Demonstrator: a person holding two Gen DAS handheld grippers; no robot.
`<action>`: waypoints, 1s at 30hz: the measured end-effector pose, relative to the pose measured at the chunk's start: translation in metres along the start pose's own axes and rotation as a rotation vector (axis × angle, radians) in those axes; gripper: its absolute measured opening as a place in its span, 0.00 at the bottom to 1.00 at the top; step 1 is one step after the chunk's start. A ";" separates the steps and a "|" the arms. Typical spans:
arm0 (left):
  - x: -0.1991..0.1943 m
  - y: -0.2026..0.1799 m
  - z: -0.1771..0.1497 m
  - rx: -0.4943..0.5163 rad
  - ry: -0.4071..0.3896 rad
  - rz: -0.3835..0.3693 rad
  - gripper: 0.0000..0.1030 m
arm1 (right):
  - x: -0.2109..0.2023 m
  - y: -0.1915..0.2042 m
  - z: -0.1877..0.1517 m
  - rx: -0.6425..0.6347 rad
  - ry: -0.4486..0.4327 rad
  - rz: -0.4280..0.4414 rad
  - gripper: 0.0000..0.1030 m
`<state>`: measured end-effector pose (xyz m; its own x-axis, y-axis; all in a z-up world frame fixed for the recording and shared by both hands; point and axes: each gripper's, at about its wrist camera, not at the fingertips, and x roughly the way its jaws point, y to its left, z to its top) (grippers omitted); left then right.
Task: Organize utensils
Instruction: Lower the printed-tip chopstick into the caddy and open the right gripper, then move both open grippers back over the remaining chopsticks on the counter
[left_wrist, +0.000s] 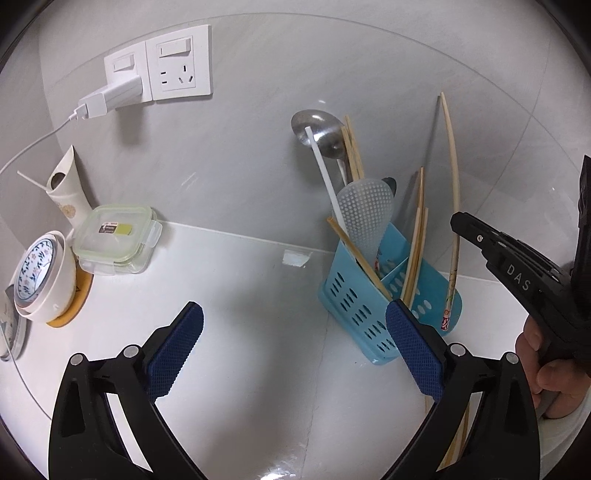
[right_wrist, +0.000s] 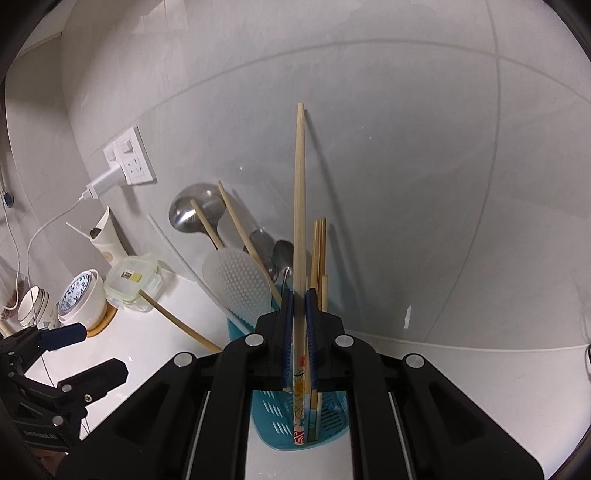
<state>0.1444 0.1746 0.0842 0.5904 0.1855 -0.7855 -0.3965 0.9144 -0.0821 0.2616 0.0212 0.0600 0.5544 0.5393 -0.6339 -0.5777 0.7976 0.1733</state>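
A blue slotted utensil caddy (left_wrist: 364, 306) stands on the white counter against the wall; it also shows in the right wrist view (right_wrist: 273, 424). It holds a steel ladle (left_wrist: 317, 133), a translucent rice paddle (left_wrist: 364, 214), spoons and several wooden chopsticks. My right gripper (right_wrist: 300, 295) is shut on a long pale chopstick with a painted end (right_wrist: 299, 206), held upright over the caddy's right compartment; the chopstick also shows in the left wrist view (left_wrist: 453, 192). My left gripper (left_wrist: 293, 325) is open and empty, low over the counter just left of the caddy.
At the left stand a lidded plastic food box (left_wrist: 114, 240), a patterned bowl on a round mat (left_wrist: 40, 277) and a cream vase (left_wrist: 68, 192). A wall socket with a white charger (left_wrist: 122, 92) is above them. More chopsticks lie under the left gripper's right finger (left_wrist: 456, 443).
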 end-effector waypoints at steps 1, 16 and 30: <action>0.000 0.001 0.000 -0.003 -0.001 0.004 0.94 | 0.002 -0.001 -0.002 0.002 0.006 0.001 0.06; 0.000 0.003 -0.001 -0.016 -0.015 0.001 0.94 | -0.008 -0.015 -0.024 0.041 0.047 -0.058 0.63; 0.001 -0.013 -0.010 0.026 -0.001 -0.001 0.94 | -0.045 -0.053 -0.060 0.122 0.082 -0.226 0.93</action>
<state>0.1434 0.1595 0.0784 0.5911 0.1852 -0.7851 -0.3779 0.9234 -0.0667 0.2313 -0.0618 0.0345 0.6082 0.3240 -0.7247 -0.3654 0.9247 0.1067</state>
